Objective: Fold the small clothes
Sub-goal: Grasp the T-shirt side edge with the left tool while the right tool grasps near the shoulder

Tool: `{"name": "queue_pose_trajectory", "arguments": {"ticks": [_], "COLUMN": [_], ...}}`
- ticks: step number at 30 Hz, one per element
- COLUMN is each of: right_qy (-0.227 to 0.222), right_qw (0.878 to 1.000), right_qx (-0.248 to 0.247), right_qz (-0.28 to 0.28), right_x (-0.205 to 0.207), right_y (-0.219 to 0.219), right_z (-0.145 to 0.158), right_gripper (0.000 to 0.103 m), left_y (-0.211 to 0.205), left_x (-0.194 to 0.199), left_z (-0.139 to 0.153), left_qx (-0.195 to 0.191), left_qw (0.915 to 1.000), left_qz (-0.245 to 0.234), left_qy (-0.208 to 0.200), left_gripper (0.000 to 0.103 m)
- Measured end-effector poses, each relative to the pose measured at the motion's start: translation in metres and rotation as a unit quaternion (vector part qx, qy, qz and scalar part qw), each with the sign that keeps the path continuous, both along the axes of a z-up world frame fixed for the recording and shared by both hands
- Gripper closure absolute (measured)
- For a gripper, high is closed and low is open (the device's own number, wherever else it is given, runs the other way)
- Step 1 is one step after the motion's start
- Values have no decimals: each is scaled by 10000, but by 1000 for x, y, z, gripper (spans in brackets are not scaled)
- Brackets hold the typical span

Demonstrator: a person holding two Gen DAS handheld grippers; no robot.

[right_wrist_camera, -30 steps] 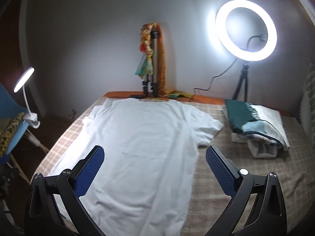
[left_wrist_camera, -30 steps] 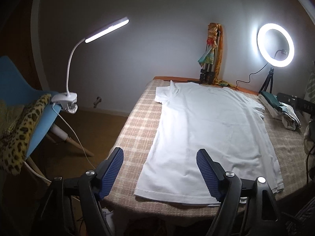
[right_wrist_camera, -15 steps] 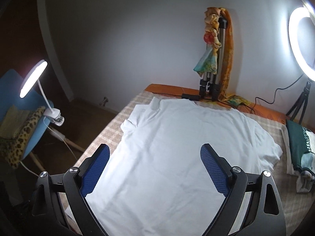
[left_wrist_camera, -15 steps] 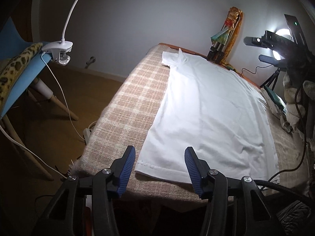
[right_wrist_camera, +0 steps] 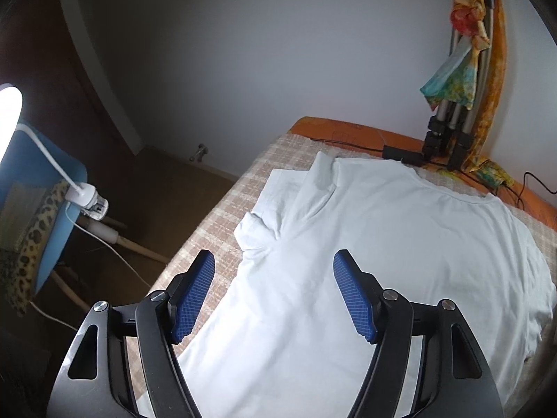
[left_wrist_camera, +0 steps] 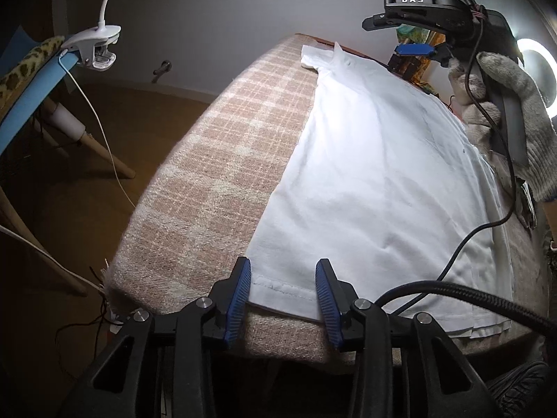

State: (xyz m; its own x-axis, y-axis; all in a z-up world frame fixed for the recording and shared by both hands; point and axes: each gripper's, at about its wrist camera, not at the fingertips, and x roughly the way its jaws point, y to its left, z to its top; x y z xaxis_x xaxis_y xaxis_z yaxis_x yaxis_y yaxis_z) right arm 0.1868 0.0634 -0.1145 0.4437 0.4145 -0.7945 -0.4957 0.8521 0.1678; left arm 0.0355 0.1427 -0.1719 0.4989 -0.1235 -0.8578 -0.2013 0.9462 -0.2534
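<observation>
A white T-shirt (left_wrist_camera: pixel 376 181) lies flat on a checked blanket (left_wrist_camera: pixel 222 174), collar at the far end. My left gripper (left_wrist_camera: pixel 282 278) hovers at the shirt's near left hem corner; its jaws are closing, the hem lies between them, and the pads do not press on it. My right gripper (right_wrist_camera: pixel 275 278) hangs above the shirt (right_wrist_camera: pixel 400 244) near its left sleeve (right_wrist_camera: pixel 271 205), jaws closing with nothing between them. In the left wrist view the right gripper (left_wrist_camera: pixel 414 35) shows at top right, held by a gloved hand (left_wrist_camera: pixel 504 111).
A blue chair (left_wrist_camera: pixel 31 94) with a leopard-print cloth and a clip-on lamp (left_wrist_camera: pixel 94 47) stands left of the bed. A tripod draped with a colourful scarf (right_wrist_camera: pixel 459 80) stands at the bed's far end. A ring light (left_wrist_camera: pixel 539 69) glows at right. A black cable (left_wrist_camera: pixel 466 240) trails over the shirt.
The left gripper has dropped towards the shirt's near hem corner and its jaws have narrowed. The right gripper has swung left over the shirt towards the left sleeve, jaws narrowing too.
</observation>
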Motion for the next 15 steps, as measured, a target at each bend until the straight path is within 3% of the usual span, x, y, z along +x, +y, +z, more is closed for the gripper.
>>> {"name": "queue_pose_trajectory", "arguments": {"ticks": [8,15], "right_qy": [356,512], "right_qw": [9988,9969], "right_qx": [-259,-602], "right_qz": [198,-49], "right_x": [39,80], "right_y": [59,91], "right_z": [-46,-74], "right_gripper": [33,33], "left_y": [1,8], "left_x": [4,11], "left_z": [-3,-4], "left_qx": [-84,-400], "left_qw": [9999,9991], "left_qz": [31,129], "left_qy": [-49,-31], "left_gripper": [71,89]}}
